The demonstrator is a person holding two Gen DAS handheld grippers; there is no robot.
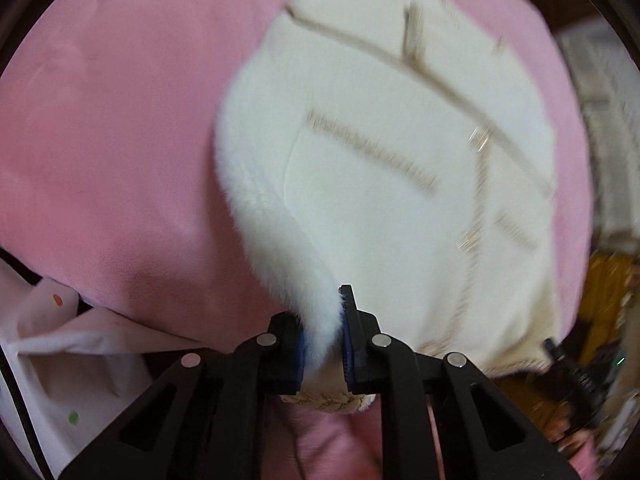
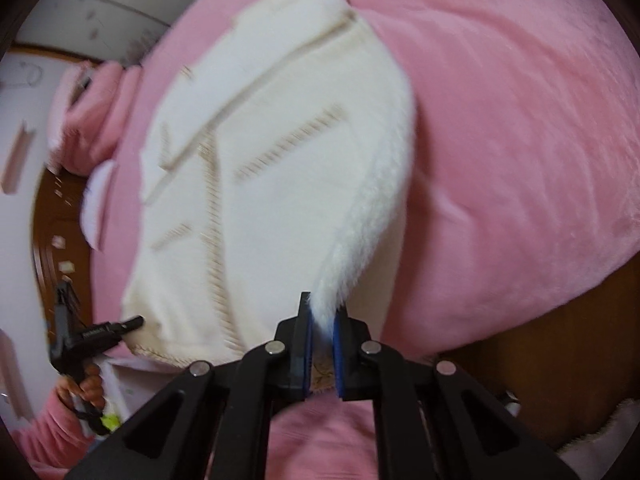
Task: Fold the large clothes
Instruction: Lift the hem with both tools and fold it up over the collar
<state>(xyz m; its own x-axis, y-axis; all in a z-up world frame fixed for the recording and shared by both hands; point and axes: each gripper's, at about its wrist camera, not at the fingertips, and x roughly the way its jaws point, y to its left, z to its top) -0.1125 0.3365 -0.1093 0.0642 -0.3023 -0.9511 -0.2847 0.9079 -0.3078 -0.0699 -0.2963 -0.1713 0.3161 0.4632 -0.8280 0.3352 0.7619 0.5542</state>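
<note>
Your left gripper and right gripper each pinch the furry edge of the cream jacket over the pink blanket.

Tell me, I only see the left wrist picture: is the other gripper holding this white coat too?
Observer: Yes, the right gripper is shut on the white coat's furry edge.
Operator: Can you see my left gripper from there?
Observer: Yes, the left gripper shows at the coat's near left corner, in a hand.
Operator: What is beyond the coat?
Observer: Pink pillows at the far end of the pink bed.
</note>
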